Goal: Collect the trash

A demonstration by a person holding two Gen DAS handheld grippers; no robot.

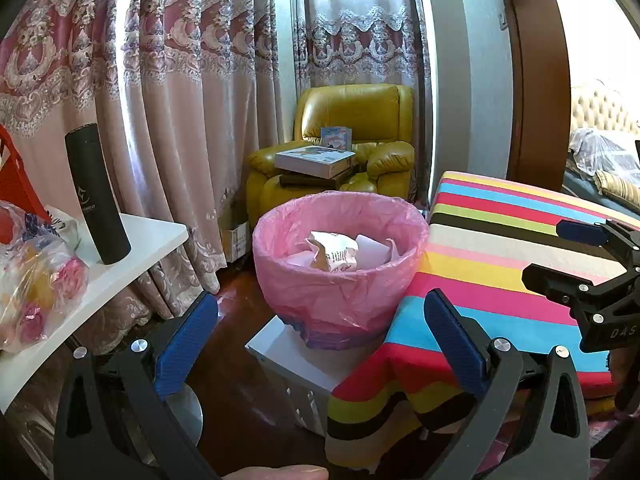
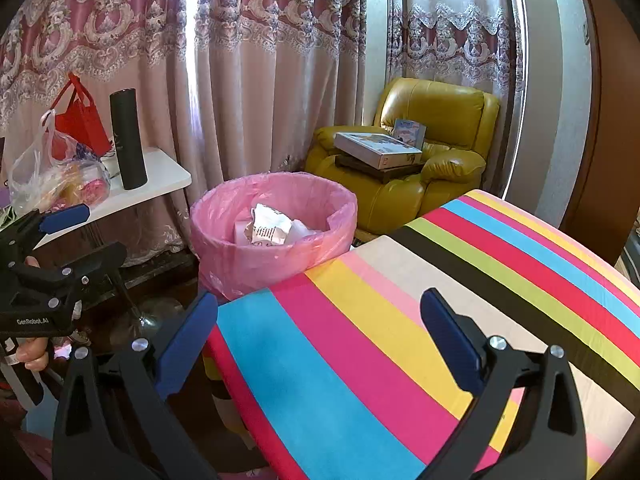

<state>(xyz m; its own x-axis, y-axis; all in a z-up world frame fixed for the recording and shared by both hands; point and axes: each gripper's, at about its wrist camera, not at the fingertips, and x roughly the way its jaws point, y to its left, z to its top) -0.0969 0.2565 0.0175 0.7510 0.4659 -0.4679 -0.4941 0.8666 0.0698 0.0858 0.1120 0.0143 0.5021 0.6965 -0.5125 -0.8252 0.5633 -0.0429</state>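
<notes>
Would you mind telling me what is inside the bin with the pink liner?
Inside the pink-lined bin lie a crumpled printed wrapper and white paper scraps. Whatever is beneath them, and the bin's bottom, is covered from view.

Yellow armchair (image 1: 352,148), black tube (image 1: 97,194)

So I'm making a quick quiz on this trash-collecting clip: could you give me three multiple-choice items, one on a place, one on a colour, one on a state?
1. Where is the crumpled paper?
A. on the striped cloth
B. in the bin
C. on the armchair

2. What colour is the bin liner?
A. pink
B. black
C. green

3. How do the jaws of both grippers stand?
A. both shut
B. only the left open
C. both open and empty

Answers:
1 B, the paper lies inside the bin's rim.
2 A, the plastic is pink in both views.
3 C, the left gripper and right gripper each show a wide gap holding nothing.
</notes>
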